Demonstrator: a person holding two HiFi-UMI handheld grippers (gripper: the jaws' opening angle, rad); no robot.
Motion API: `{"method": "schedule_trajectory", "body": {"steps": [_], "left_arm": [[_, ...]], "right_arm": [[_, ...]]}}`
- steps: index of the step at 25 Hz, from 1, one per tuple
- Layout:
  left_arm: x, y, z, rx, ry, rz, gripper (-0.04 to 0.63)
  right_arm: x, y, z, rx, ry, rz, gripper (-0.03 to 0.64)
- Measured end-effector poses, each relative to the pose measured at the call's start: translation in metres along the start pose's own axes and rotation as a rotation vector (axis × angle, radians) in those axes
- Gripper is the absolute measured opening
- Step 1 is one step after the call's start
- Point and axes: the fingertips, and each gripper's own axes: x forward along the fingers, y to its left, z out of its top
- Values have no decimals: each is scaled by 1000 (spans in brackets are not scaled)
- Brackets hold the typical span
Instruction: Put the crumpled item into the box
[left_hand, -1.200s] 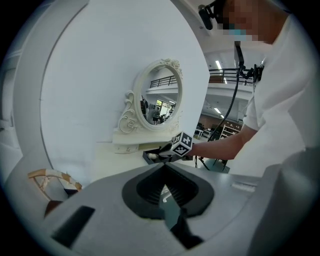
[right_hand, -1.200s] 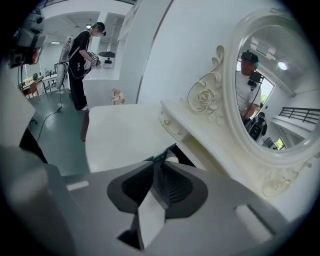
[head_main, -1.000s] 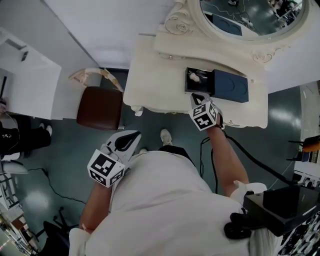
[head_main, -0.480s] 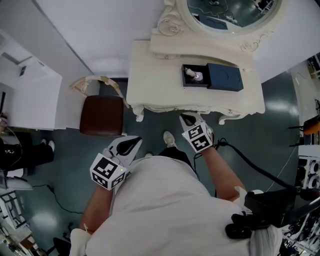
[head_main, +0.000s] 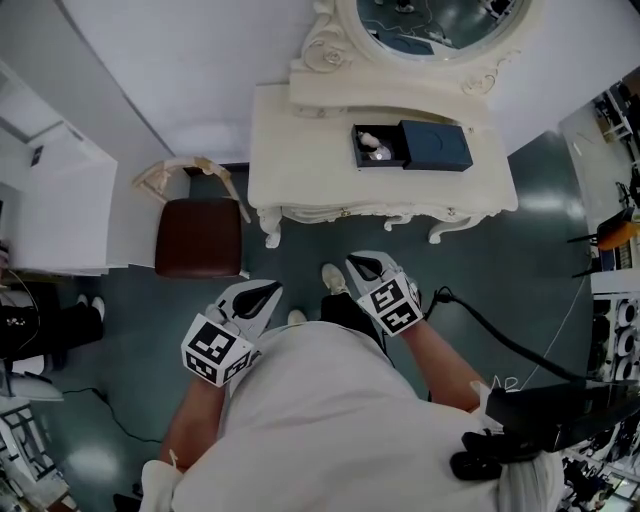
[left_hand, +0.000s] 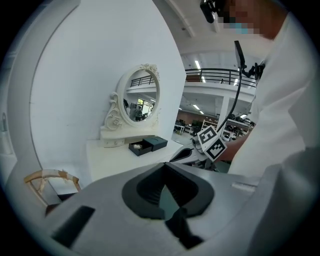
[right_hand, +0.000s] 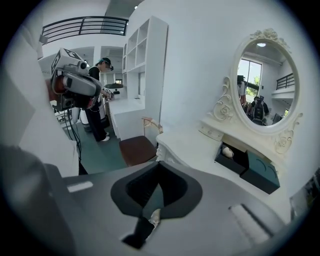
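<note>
A dark open box lies on the cream dressing table, its lid beside it on the right. The white crumpled item rests inside the box; the right gripper view shows the item there too. My right gripper is shut and holds nothing, hanging over the floor in front of the table, well short of the box. My left gripper is shut and empty, low by my body. Both grippers are apart from the table.
An oval mirror stands at the table's back. A brown-seated chair is left of the table, next to a white cabinet. A black cable runs over the floor at right. A person stands far left.
My right gripper has drawn back from the box, off the table and down toward my body. The crumpled item stays in the box. The left gripper has barely moved.
</note>
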Motion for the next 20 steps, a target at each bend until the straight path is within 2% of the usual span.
{"method": "schedule_trajectory", "body": {"steps": [20], "left_arm": [[-27,-33,-23,7,2,-29,2]], "right_arm": [[-30,58,10,-35,-49,28,0]]}}
